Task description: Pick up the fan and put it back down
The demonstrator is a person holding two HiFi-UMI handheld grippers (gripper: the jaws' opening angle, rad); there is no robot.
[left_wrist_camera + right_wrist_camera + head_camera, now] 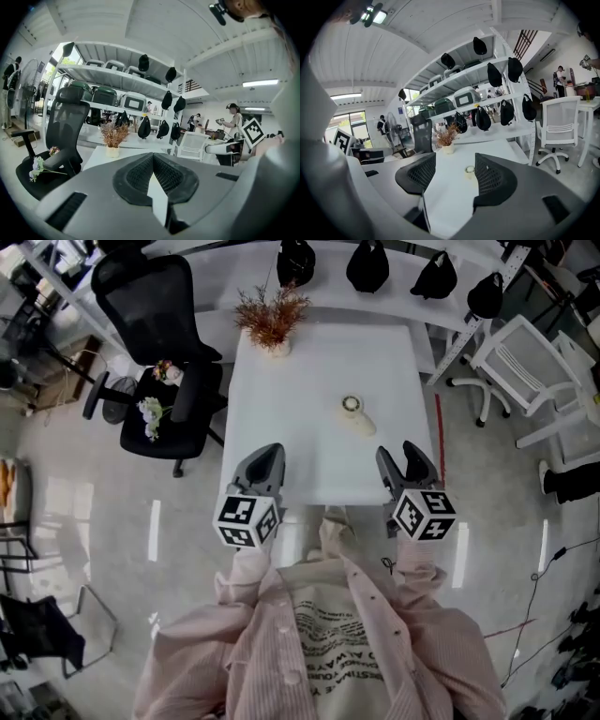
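A small cream hand-held fan (354, 414) lies flat on the white table (300, 381), right of centre. It also shows in the right gripper view as a small fan (469, 171) standing out between the jaws, well ahead of them. My right gripper (403, 458) hovers over the table's near edge, open and empty (453, 172). My left gripper (266, 456) hangs at the near edge to the left, with its pads pressed together and nothing between them (153, 158). Both grippers are apart from the fan.
A pot of dried reddish plants (273, 320) stands at the table's far left. A black office chair (159, 352) with flowers on its seat is left of the table. A white chair (525, 362) is at the right. Black bags (367, 266) hang on a shelf behind.
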